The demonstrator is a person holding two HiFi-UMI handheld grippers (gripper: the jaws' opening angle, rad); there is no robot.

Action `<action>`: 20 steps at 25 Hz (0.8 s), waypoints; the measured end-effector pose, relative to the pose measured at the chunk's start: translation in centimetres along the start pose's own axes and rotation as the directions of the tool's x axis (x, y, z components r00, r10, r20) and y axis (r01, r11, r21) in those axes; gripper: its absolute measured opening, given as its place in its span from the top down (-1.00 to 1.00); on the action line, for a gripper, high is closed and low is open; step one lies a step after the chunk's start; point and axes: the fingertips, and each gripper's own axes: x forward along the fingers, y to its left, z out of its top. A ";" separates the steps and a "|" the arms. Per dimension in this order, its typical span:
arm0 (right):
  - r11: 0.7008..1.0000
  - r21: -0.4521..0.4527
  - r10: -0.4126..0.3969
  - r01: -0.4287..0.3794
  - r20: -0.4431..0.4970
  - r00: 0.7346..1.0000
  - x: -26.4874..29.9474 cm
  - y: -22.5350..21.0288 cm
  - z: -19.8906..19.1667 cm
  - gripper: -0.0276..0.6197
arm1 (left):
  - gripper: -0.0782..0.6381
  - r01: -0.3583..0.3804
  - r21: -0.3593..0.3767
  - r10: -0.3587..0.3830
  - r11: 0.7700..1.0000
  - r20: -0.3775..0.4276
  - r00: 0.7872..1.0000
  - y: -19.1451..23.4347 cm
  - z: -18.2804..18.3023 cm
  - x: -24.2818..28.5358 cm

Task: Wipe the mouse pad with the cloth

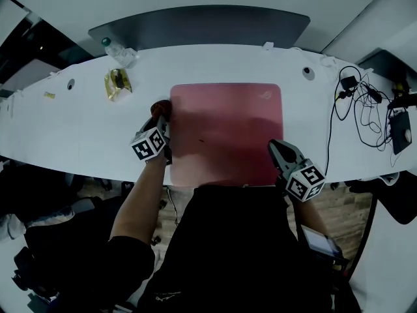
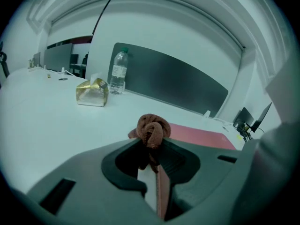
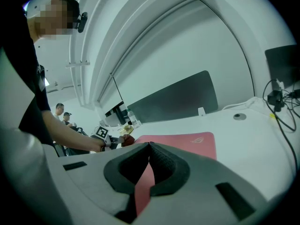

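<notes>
The red mouse pad lies flat in the middle of the white table. My left gripper is at the pad's left edge, shut on a bunched brown cloth. In the left gripper view the cloth bulges out past the jaw tips, with the pad beyond to the right. My right gripper is over the pad's near right corner, shut, with nothing seen between its jaws. In the right gripper view the pad stretches ahead, and the left gripper with the cloth is at its far side.
A water bottle and a gold packet stand at the back left. Black cables and a dark device lie at the right. A grey divider runs behind the table. The table's near edge is just under both grippers.
</notes>
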 end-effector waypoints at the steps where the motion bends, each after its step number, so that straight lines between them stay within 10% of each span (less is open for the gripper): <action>1: 1.000 0.002 -0.006 0.006 0.001 1.000 -0.1 -0.1 0.0 0.83 | 0.51 0.009 0.015 -0.009 1.000 -0.008 1.000 -0.5 -0.2 0.3; 20: 0.998 0.056 -0.042 0.041 0.020 0.999 -2.3 -1.7 -0.9 0.83 | 0.52 0.128 0.116 -0.114 0.985 -0.125 0.986 -7.9 -3.1 2.8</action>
